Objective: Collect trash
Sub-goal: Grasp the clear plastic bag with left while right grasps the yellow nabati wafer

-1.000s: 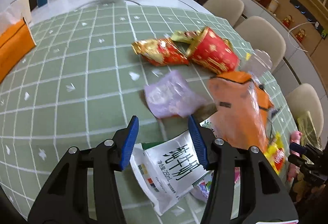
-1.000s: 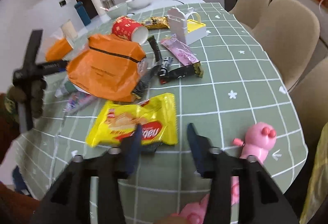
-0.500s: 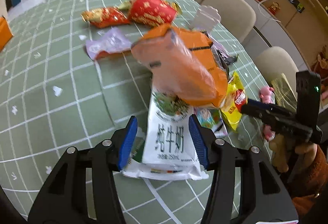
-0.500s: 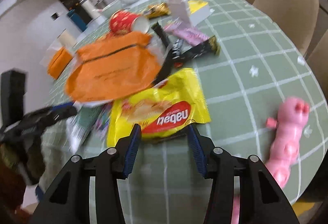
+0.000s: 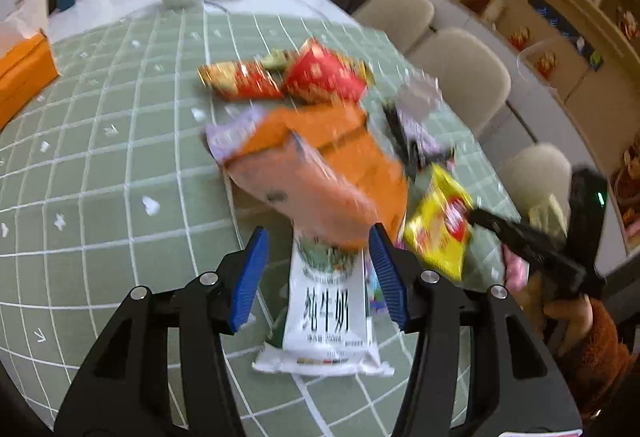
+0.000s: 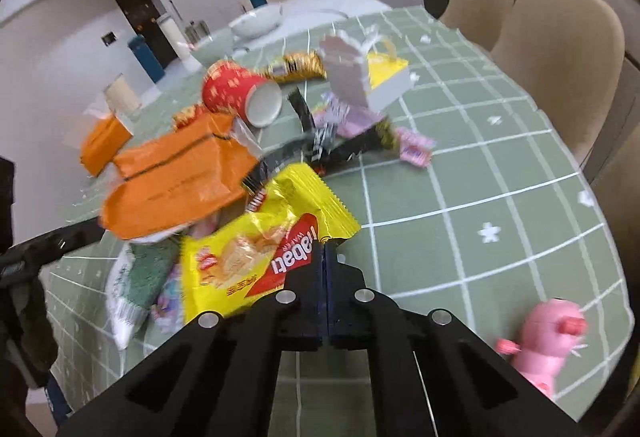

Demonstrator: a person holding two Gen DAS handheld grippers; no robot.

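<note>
Since the earlier frame the right hand-held gripper [image 6: 325, 257] has just been closing; its jaws now pinch the near edge of the yellow wafer packet [image 6: 260, 249], which earlier lay flat between spread jaws. It is one crinkled foil packet with a red label, lying at the near side of the green checked bench [image 6: 500, 173], beside one orange bag [image 6: 180, 177]. The left hand-held gripper [image 5: 320, 273] stands spread, not touching the one white milk pouch [image 5: 328, 313] between its jaws. One red paper cup [image 6: 236, 97] lies tipped further back.
</note>
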